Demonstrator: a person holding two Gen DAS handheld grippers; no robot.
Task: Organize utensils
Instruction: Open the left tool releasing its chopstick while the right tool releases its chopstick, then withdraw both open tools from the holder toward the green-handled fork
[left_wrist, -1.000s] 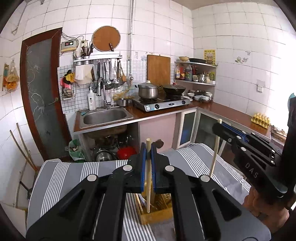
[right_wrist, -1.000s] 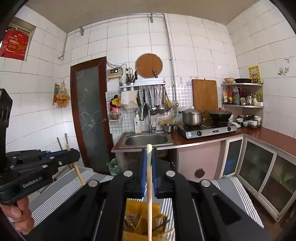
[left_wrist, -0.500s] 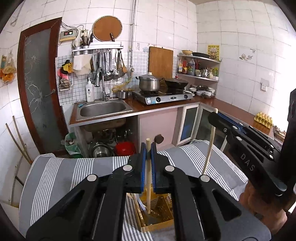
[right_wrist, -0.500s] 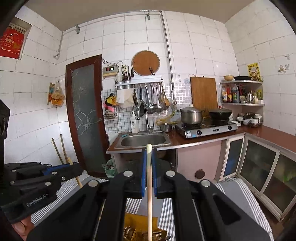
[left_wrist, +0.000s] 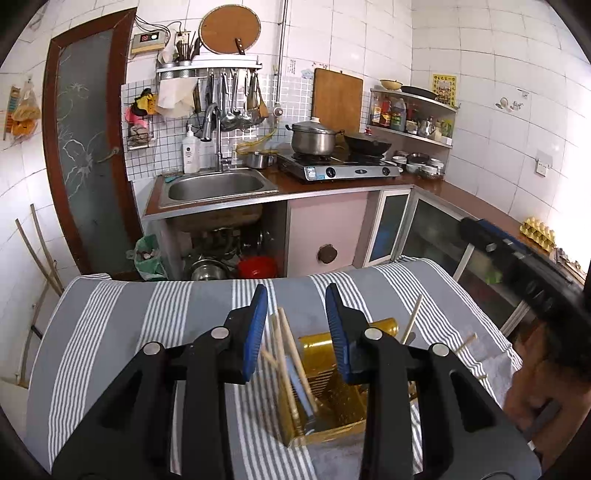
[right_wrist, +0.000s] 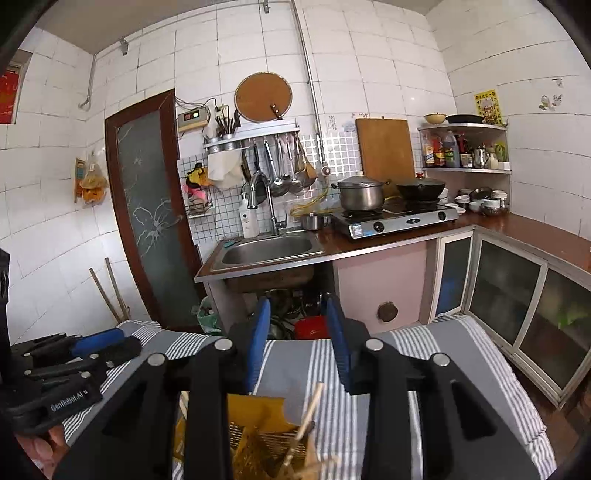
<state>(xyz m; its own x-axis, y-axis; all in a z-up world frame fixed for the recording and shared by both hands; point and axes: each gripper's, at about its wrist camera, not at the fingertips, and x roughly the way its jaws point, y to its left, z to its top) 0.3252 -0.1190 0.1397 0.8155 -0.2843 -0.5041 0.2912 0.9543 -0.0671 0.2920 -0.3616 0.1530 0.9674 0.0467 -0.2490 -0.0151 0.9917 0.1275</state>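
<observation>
Both opening, nothing pinched: left gripper (left_wrist: 297, 328) and right gripper (right_wrist: 297, 339) over yellow slotted plastic utensil basket (left_wrist: 328, 398) (pale wooden chopsticks (left_wrist: 291, 365) inside).

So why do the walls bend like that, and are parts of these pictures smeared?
Left wrist view: fisheye lens bows the tiled wall; chopsticks below the opening left claw are motion-blurred. Right wrist view: same bowing, dark corners; chopstick in the yellow holder is blurred.

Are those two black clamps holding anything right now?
No. Both the left gripper and right gripper have opening jaws with nothing between them; chopsticks sit in the holder.
</observation>
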